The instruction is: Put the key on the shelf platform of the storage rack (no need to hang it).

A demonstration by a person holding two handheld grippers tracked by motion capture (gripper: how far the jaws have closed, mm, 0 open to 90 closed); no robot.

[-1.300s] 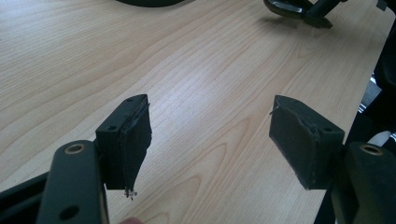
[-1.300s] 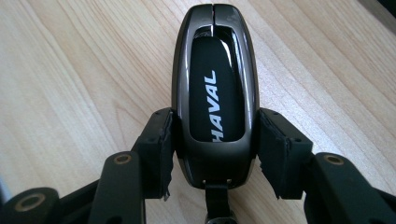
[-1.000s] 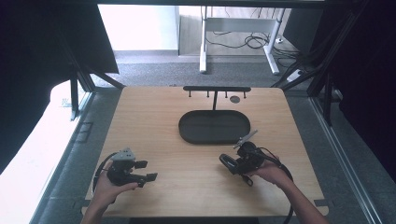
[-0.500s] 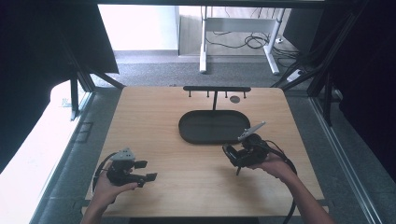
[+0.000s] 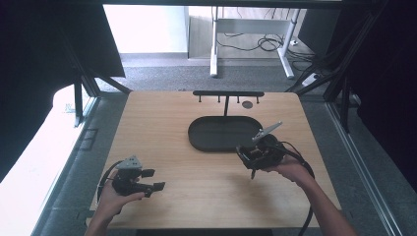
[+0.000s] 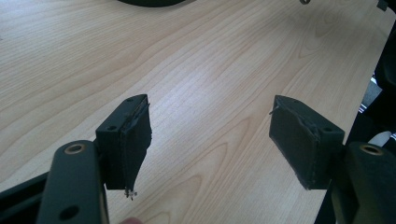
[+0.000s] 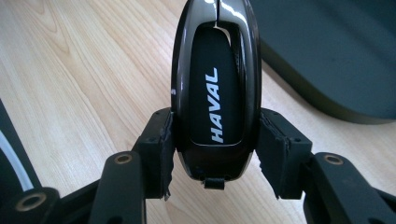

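Key fob (image 7: 215, 93), glossy, pinched low in right gripper (image 7: 215, 154) beside tray (image 5: 221, 133), may slip out; left gripper (image 6: 210, 140) wide, empty, near table's front-left corner.

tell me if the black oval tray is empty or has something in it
Empty as far as visible: in the high view the black oval tray shows a bare inside. The key fob is outside it, clamped in the right hand-held gripper.
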